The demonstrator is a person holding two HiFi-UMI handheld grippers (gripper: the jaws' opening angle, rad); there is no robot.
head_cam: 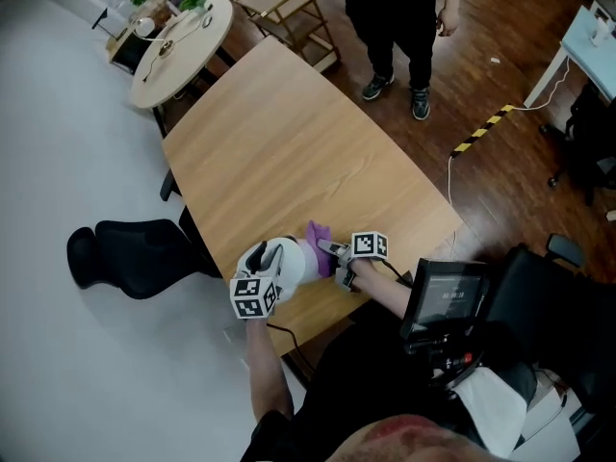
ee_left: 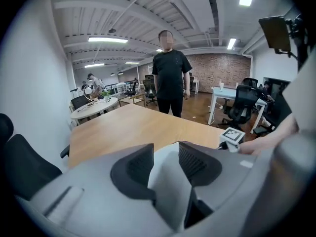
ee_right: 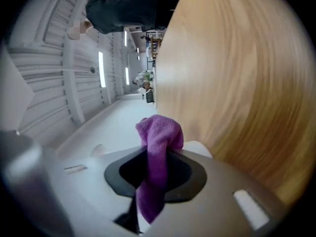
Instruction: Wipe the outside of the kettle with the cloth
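Observation:
A white kettle (head_cam: 298,261) stands near the front edge of the long wooden table (head_cam: 279,152). My left gripper (head_cam: 272,262) comes at it from the left. In the left gripper view a white part of the kettle (ee_left: 168,186) fills the gap between the dark pads (ee_left: 133,174), so this gripper (ee_left: 165,154) looks shut on it. My right gripper (head_cam: 333,253) is on the kettle's right side, lying level and rolled onto its side. It is shut on a purple cloth (head_cam: 319,233), which bunches out past the jaws (ee_right: 159,132) right next to the kettle.
A person in black (head_cam: 395,27) stands at the table's far end. A black office chair (head_cam: 135,253) sits left of the table and a round white table (head_cam: 183,46) farther back. A yellow-black cable cover (head_cam: 481,131) lies on the floor at right.

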